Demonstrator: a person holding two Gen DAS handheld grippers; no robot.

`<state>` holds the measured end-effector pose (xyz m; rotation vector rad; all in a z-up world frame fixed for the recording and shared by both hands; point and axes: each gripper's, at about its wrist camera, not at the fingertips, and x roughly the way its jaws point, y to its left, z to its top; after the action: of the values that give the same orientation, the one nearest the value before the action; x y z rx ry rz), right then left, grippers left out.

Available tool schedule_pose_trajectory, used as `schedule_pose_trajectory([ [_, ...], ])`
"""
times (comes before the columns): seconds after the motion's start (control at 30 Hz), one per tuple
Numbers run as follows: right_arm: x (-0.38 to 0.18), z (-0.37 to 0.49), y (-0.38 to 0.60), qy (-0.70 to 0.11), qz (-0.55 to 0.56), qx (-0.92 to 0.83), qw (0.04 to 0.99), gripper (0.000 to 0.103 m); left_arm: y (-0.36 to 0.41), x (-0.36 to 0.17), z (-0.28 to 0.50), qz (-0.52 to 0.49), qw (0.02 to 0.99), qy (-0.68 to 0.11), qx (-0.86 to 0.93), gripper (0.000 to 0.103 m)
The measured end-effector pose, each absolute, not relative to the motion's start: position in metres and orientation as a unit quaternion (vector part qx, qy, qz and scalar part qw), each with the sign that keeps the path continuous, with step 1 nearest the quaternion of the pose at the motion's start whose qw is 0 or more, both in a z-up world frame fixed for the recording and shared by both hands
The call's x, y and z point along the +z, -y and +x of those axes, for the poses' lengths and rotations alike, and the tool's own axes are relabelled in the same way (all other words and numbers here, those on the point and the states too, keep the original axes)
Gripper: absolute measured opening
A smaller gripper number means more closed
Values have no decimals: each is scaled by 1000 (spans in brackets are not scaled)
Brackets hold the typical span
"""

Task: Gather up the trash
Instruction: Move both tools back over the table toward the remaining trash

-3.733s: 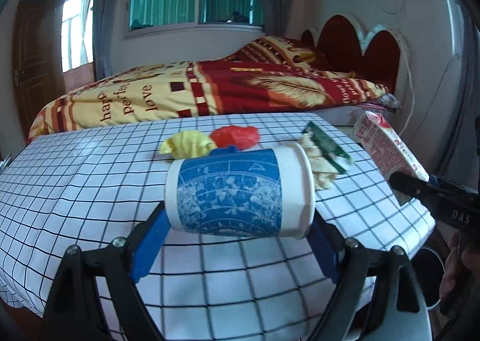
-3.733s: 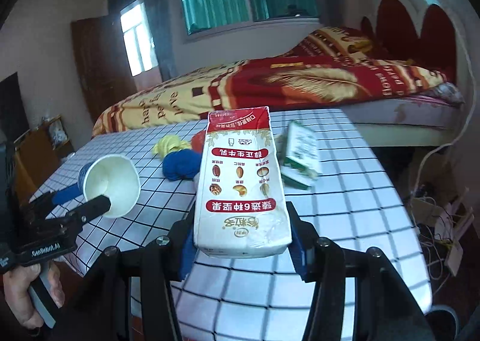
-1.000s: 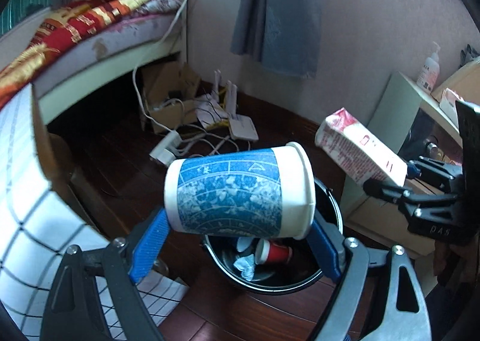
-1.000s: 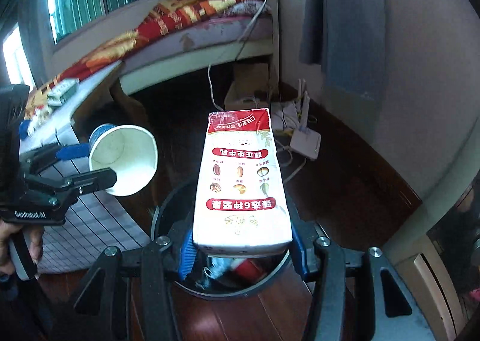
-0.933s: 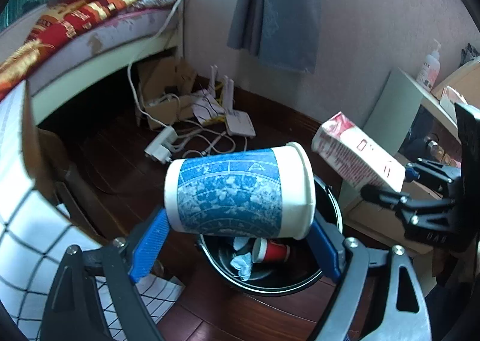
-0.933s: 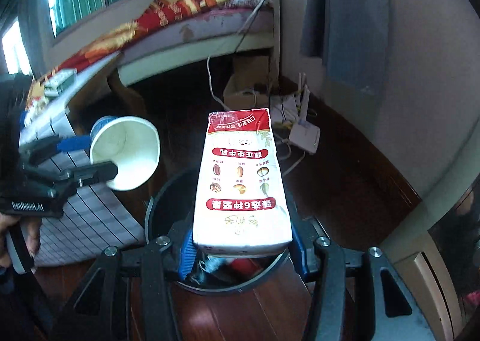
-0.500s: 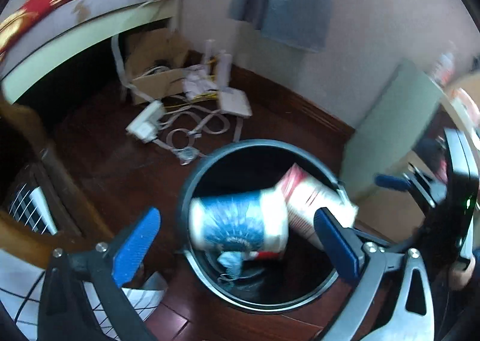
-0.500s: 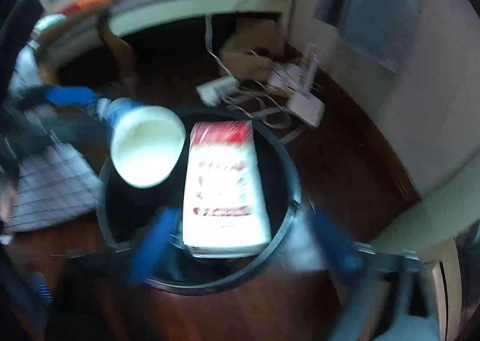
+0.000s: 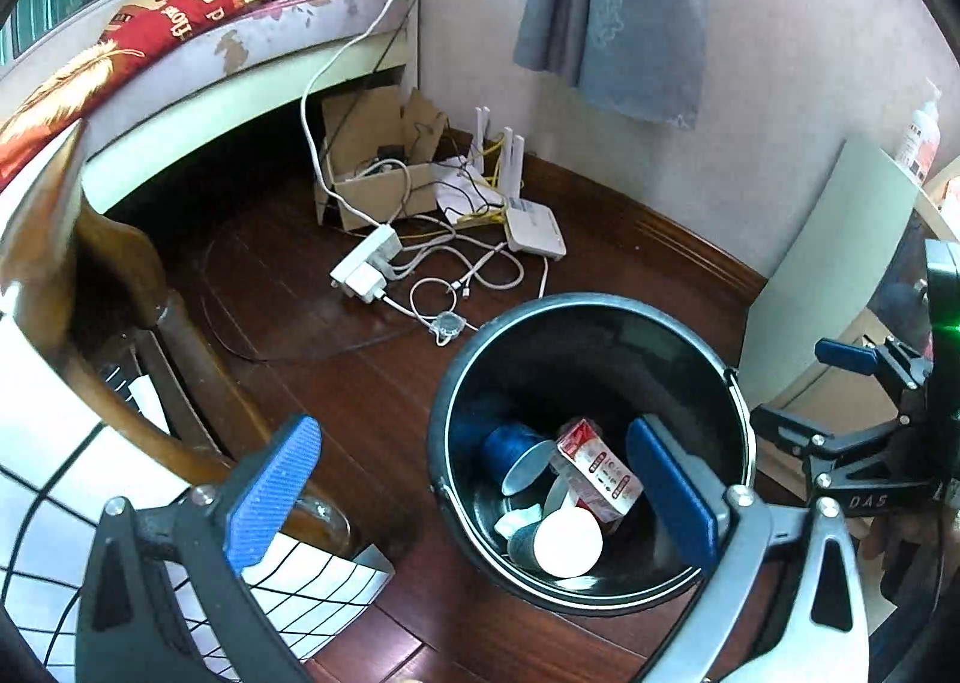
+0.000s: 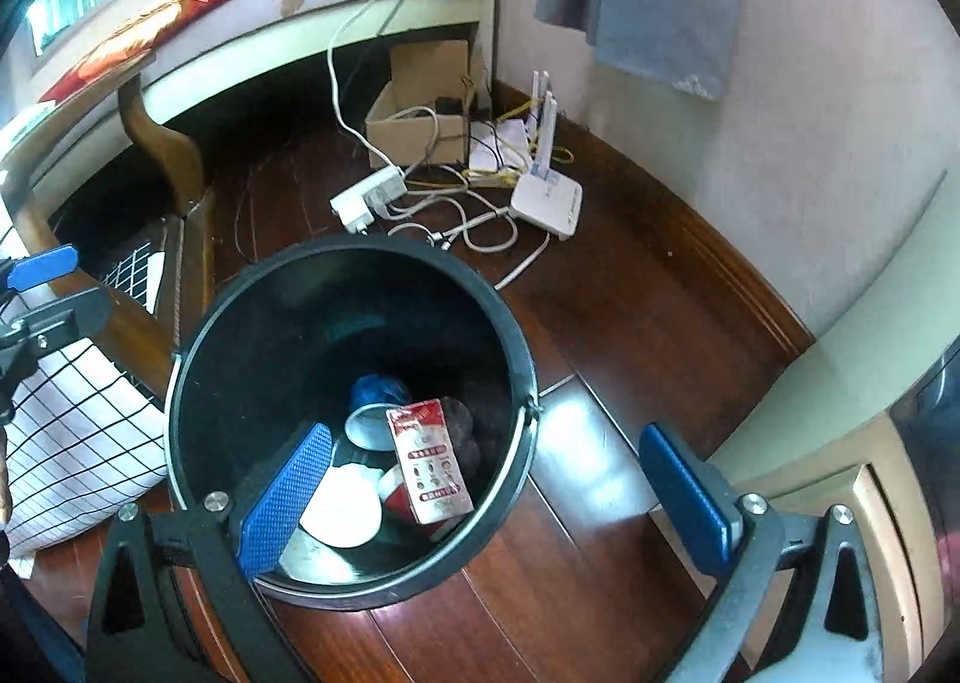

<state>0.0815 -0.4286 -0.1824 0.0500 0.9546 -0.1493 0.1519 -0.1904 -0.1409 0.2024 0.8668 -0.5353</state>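
A black round trash bin (image 9: 456,383) stands on the dark wood floor; it also shows in the right wrist view (image 10: 198,359). Inside lie the blue paper cup (image 9: 510,446), the red-and-white milk carton (image 9: 597,470) and other cups. In the right wrist view the carton (image 10: 429,455) lies beside the blue cup (image 10: 375,389). My left gripper (image 9: 474,494) is open and empty above the bin's left edge. My right gripper (image 10: 501,494) is open and empty above the bin's right rim.
The checked tablecloth (image 9: 54,509) and a wooden table leg (image 9: 174,359) are at left. A power strip (image 9: 366,266), cables, a white router (image 9: 534,230) and a cardboard box (image 9: 372,167) lie on the floor behind the bin. A bed (image 9: 180,41) is beyond.
Both grippers carried the cup and carton from the table over to the bin, then opened. The cup and carton dropped and now lie in the bin.
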Motion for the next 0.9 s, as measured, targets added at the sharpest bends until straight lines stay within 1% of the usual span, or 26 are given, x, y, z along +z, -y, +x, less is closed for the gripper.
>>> schedule_pose_trajectory([
  [0.13, -168, 81, 417, -446, 15, -65, 892, 103, 183, -131, 146, 95, 873, -407, -252, 103],
  [0.4, -118, 77, 392, -403, 8, -53, 914, 103, 160, -99, 130, 88, 892, -384, -222, 103],
  [0.57, -90, 78, 369, -378, 4, -37, 925, 103, 134, -70, 120, 72, 908, -360, -204, 103],
  [0.9, -48, 80, 311, -332, -9, 7, 943, 103, 73, -32, 113, 50, 931, -332, -147, 103],
])
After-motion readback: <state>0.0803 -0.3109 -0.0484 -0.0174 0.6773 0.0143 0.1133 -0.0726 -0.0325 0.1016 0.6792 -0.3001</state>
